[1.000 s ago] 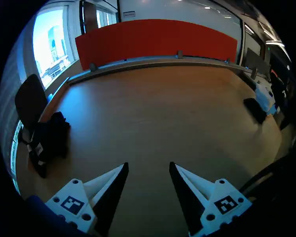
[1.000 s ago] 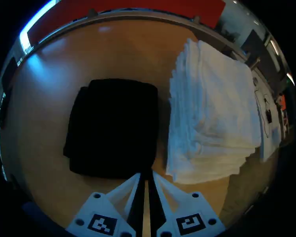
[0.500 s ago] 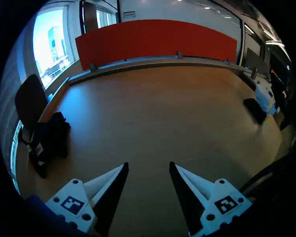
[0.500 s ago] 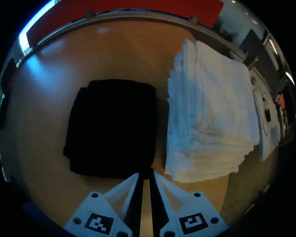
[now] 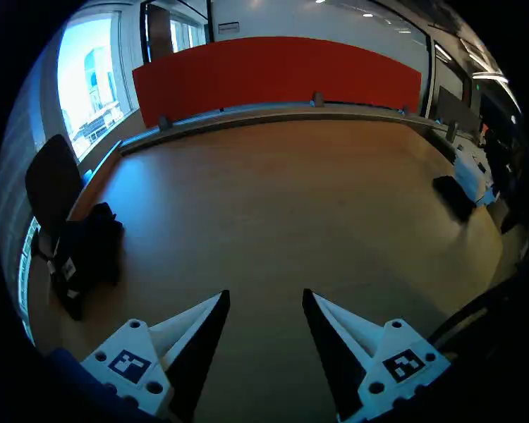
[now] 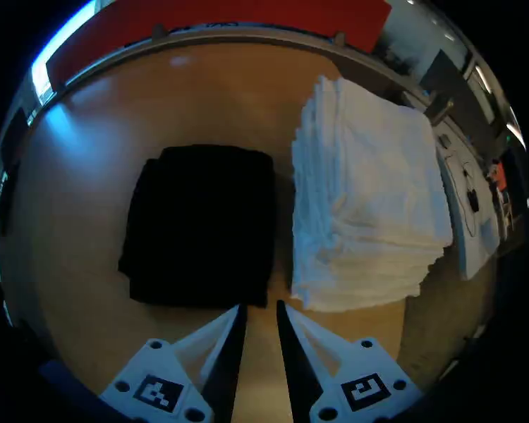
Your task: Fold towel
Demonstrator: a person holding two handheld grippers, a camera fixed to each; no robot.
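The counter (image 5: 278, 190) is a broad sheet of pale wood, and the left gripper view looks across a long bare stretch of it to a red partition (image 5: 278, 70) standing along the far edge. A bright window (image 5: 88, 84) fills the wall on the left of that view. The right gripper view looks down more steeply on the same wood (image 6: 194, 92), with the red partition (image 6: 194, 14) a thin band at the top.

In the right gripper view a tall white stack (image 6: 370, 204) of folded towels sits on the counter, its layered edges facing the camera. Just beside it, on the left of that view, lies the black towel (image 6: 201, 225), folded into a flat rectangle. A narrow strip of shadowed wood runs between the two.

In the left gripper view, a dark chair (image 5: 49, 180) and a black bag (image 5: 88, 250) stand at the counter's left edge. A small dark thing (image 5: 453, 197) lies far off to the right, too small to tell what it is.

The left claw (image 5: 265, 292) hangs over bare wood, fingers wide apart, with nothing between them. The right claw (image 6: 260, 305) points at the black towel's near edge, its tips just short of the cloth. Its fingers stand a little apart and grip nothing.
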